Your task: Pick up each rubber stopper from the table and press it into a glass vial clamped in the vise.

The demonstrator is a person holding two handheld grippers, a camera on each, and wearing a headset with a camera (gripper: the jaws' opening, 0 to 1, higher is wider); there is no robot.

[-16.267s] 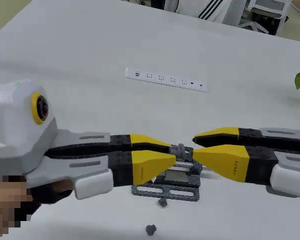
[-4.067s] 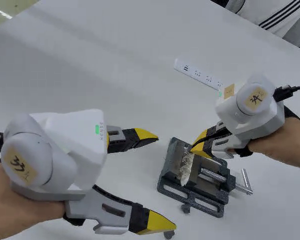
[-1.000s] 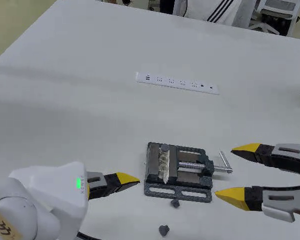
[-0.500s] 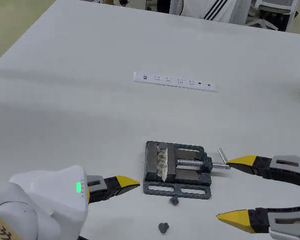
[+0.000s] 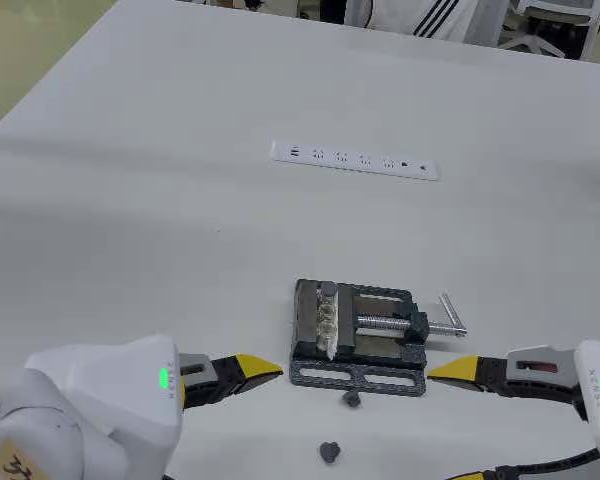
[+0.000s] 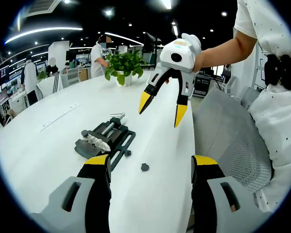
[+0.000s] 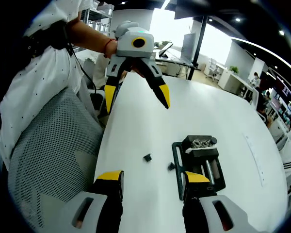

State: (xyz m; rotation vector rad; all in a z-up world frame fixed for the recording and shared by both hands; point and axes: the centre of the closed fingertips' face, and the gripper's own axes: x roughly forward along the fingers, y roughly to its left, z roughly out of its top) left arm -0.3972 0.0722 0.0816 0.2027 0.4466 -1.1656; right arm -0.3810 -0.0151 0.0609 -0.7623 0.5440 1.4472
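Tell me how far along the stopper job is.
Done: one clear glass vial at the row's end in the small black metal vise looks already capped, as far as I can tell. In hand: nothing; left claw and right claw are open, empty. Left: two dark grey rubber stoppers lie loose on the white table.

Left gripper (image 7: 137,103), right gripper (image 6: 161,111): jaws wide apart.

A dark grey vise (image 5: 375,345) sits flat on the white counter (image 5: 160,200) toward its near edge, with its screw handle (image 5: 450,315) pointing right. Clamped between its jaws is a short row of clear glass vials (image 5: 326,322), the far one capped with a dark stopper (image 5: 328,291). Two more dark rubber stoppers lie loose between the vise and the near edge: one (image 5: 352,399) just beside the vise's base, the other (image 5: 329,452) closer to the edge.
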